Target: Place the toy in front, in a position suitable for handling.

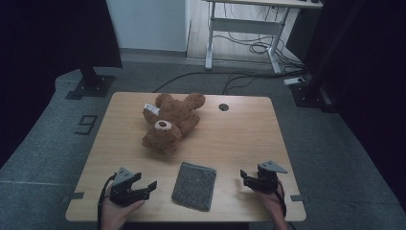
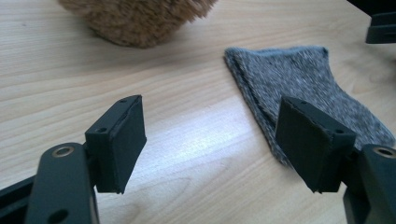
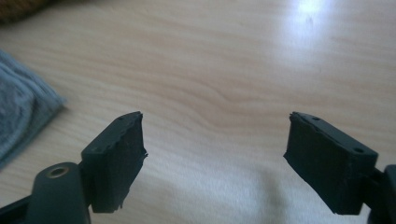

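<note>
A brown teddy bear (image 1: 168, 122) lies on its back on the far left half of the wooden table (image 1: 239, 129); its furry edge (image 2: 135, 21) is at the top of the left gripper view. A folded grey cloth (image 1: 194, 185) lies flat near the front edge, between my two grippers. My left gripper (image 1: 149, 187) rests low at the front left, open and empty, with the cloth (image 2: 299, 88) just past its right pad. My right gripper (image 1: 244, 178) stands open at the front right over bare wood, the cloth's corner (image 3: 21, 112) off to its left.
A small round cable hole (image 1: 223, 107) sits near the table's far edge. Beyond the table are a white desk frame (image 1: 249, 28), loose cables on the floor and black stand bases (image 1: 91, 86) at both sides.
</note>
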A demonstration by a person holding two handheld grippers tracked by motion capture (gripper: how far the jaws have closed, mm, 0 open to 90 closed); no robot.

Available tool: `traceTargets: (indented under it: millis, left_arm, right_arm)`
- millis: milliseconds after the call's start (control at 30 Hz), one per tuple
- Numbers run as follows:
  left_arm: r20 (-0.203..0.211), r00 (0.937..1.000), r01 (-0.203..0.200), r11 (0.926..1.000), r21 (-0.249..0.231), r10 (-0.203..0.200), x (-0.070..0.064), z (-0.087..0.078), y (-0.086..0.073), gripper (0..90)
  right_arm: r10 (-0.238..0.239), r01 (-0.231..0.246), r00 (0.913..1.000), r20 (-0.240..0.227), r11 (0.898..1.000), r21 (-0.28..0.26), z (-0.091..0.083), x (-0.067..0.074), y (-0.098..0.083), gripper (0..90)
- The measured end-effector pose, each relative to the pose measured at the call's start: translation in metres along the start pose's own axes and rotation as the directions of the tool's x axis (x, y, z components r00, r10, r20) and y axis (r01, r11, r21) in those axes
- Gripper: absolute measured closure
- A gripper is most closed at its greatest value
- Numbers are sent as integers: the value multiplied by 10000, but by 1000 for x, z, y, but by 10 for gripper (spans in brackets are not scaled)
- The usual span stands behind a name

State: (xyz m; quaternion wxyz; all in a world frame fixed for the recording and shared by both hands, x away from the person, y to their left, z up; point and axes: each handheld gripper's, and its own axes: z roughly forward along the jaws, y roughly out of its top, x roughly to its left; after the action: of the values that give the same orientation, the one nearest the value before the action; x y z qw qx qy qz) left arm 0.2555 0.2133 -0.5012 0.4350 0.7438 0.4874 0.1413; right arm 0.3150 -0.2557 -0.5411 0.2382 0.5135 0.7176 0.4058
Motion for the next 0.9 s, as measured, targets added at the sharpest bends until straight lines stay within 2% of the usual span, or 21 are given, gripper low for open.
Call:
traceTargets:
  millis: [133, 233, 367, 567, 733, 767, 800, 900]
  left_arm:
    - [-211, 9996, 179, 9997, -149, -182, 1, 1, 4, 245]
    - [-225, 9997, 110, 9999, -114, -112, -1, 5, 8, 245]
    - [-261, 9996, 62, 9998, -171, -67, -4, 11, 15, 244]
    - [-296, 9993, -238, 9993, -275, 230, -11, 19, 33, 235]
    - [-570, 9981, -253, 9995, -164, 244, -13, 34, 45, 228]
    - [-570, 9981, -253, 9995, -164, 244, -13, 34, 45, 226]
    - [-699, 9974, -200, 9997, -158, 189, -12, 41, 49, 226]
    - [-749, 9971, -161, 9998, -78, 154, -11, 51, 54, 235]
  right_arm:
    - [-55, 51, 9997, -218, 9998, -213, 4, 3, 6, 222]
    - [-360, 354, 9989, -294, 9992, -200, 12, 8, 12, 226]
    - [-438, 424, 9976, -545, 9988, -257, 23, 15, 24, 239]
    - [-666, 636, 9931, -970, 9974, -335, 37, 27, 47, 245]
    - [-755, 716, 9884, -1317, 9968, -347, 54, 35, 70, 236]
    - [-755, 716, 9884, -1317, 9968, -347, 54, 35, 70, 236]
    - [-648, 592, 9856, -1561, 9974, -403, 61, 38, 79, 234]
    - [-718, 662, 9844, -1603, 9970, -398, 70, 43, 89, 222]
